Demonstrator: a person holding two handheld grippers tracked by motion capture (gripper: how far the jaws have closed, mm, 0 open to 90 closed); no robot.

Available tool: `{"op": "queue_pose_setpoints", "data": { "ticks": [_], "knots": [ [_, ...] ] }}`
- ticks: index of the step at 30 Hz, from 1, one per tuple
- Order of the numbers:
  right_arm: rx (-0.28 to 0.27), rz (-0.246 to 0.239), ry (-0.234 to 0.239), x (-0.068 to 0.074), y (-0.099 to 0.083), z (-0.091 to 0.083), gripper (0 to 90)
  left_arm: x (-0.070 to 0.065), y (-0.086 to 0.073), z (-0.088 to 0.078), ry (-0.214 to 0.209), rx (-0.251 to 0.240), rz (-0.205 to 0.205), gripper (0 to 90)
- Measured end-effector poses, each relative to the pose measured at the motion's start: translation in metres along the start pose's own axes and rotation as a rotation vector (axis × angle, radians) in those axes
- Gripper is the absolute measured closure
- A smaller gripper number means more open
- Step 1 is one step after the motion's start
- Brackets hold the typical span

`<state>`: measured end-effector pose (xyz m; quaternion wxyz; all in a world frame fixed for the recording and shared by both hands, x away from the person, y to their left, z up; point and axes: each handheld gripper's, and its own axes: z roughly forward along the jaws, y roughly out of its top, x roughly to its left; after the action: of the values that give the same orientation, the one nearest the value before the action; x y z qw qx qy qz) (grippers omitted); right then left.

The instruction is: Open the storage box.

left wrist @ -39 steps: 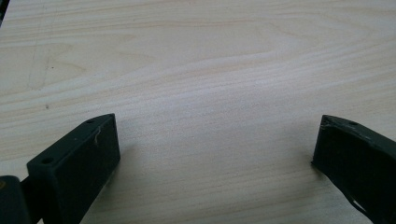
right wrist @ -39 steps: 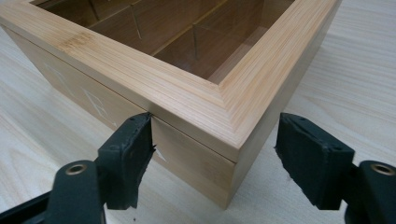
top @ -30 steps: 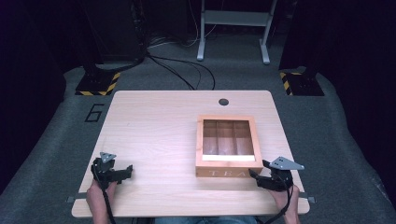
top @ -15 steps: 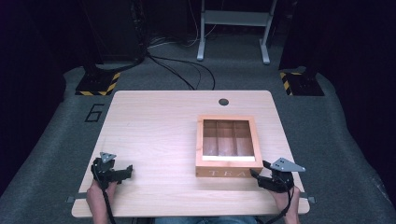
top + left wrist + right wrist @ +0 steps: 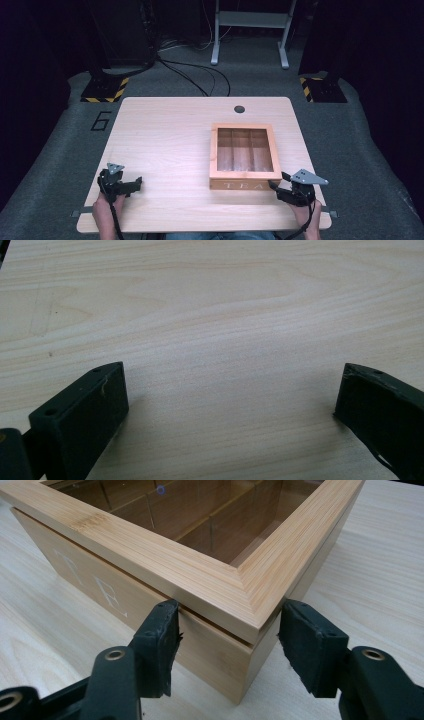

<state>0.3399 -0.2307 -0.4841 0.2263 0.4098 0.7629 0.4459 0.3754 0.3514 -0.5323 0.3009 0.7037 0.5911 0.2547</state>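
Bamboo tea box, lid closed, glass top showing dividers; right gripper spread around its near-right corner. Left gripper gapes over bare table.

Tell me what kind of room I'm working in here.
Probably a lab or test studio, not a home: the table stands on grey carpet with a painted number 6, hazard-striped stand bases and loose floor cables behind it.

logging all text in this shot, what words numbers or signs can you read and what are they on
"TEA": pale letters on the front wall of the wooden box; the right gripper view shows part of the word, close by the right tongs.
"6": dark numeral on the grey floor mat, left of the table.
Yellow-and-black hazard stripes on the floor bases behind: a sign, no words.
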Motion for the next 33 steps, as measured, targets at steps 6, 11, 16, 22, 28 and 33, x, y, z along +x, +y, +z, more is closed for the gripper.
{"op": "queue_pose_setpoints", "data": {
  "ticks": [6,11,16,22,28,33],
  "knots": [
    [-0.002,0.005,0.003,-0.0001,0.0014,0.0000,41.0,0.0000,0.0000,0.0000,0.000,0.000,0.000,0.5],
    [-0.013,0.006,-0.002,0.0002,0.0033,-0.0005,40.9,0.0000,0.0000,0.0000,0.000,0.000,0.000,0.5],
    [-0.031,0.002,-0.002,-0.0005,0.0055,-0.0012,40.9,0.0000,0.0000,0.0000,0.000,0.000,0.000,0.5],
    [-0.052,0.007,-0.014,-0.0008,0.0072,-0.0012,40.7,0.0000,0.0000,0.0000,0.000,0.000,0.000,0.5],
    [-0.076,0.014,-0.028,-0.0009,0.0090,0.0001,40.4,0.0000,0.0000,0.0000,0.000,0.000,0.000,0.5],
    [-0.096,0.023,-0.042,-0.0013,0.0102,0.0016,40.1,0.0000,0.0000,0.0000,0.000,0.000,0.000,0.5]
  ]
}}
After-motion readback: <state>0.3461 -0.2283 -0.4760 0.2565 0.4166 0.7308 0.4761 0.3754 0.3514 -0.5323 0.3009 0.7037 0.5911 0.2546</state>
